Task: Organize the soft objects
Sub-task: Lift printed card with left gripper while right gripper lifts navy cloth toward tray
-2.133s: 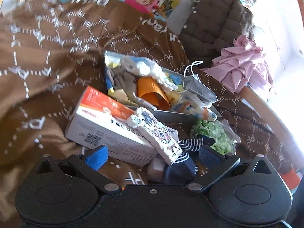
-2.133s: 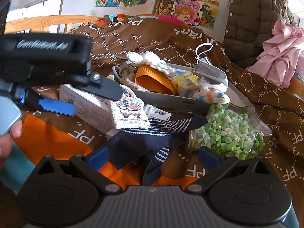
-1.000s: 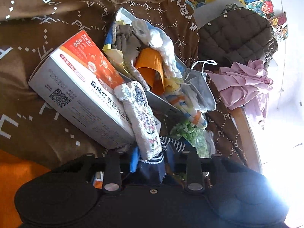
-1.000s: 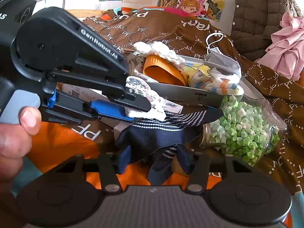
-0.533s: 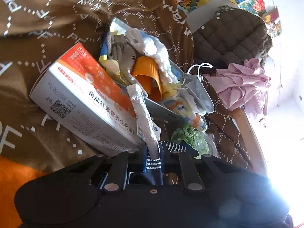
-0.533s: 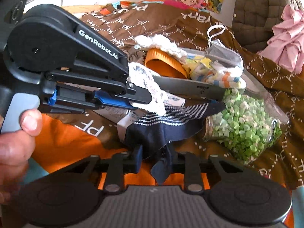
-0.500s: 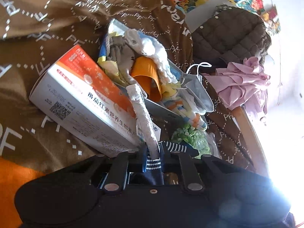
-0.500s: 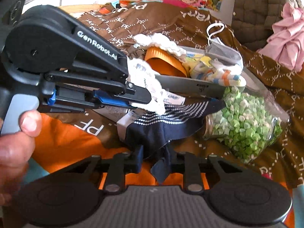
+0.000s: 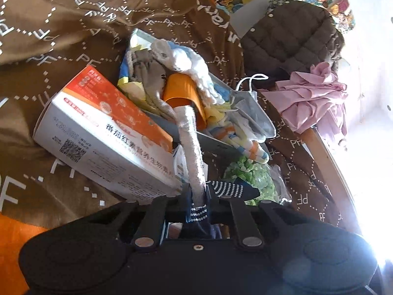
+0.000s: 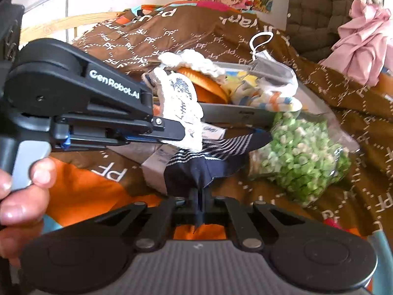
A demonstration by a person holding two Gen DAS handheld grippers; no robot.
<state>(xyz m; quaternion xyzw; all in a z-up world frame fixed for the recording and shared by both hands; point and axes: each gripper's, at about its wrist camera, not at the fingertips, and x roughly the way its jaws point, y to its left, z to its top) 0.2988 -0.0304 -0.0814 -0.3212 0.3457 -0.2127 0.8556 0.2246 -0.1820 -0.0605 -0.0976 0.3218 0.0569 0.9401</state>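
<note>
The bed is covered by a brown blanket [image 9: 73, 24] with white letters, and things are packed close together in the middle of it. A grey tray [image 10: 235, 114] is stuffed full with an orange cup [image 9: 183, 91], a white fluffy cloth [image 9: 186, 61] and a stripy baby sock [image 9: 235, 135]. A white and orange box [image 9: 105, 127] lies right against the tray's left side. A bag of green bits [image 10: 302, 157] lies just beside the tray on its right. The wooden bed edge [image 9: 326, 157] runs along the far right, past a pink cloth [image 9: 316, 100] and a dark puffy coat [image 9: 287, 34]. The most bare blanket is on the left of the box and on the orange patch [image 10: 83, 191] at the front.

The left tongs [image 9: 197, 194] are pressed together on the bottom end of a white knitted sock [image 10: 180, 103], which stands up in front of the tray. A hand [image 10: 22, 196] grips their handle. The right tongs [image 10: 200, 196] are squeezed shut on a dark blue striped sock [image 10: 208, 159]. That sock stretches from the tongs up toward the bag of green bits, just under the white sock.
</note>
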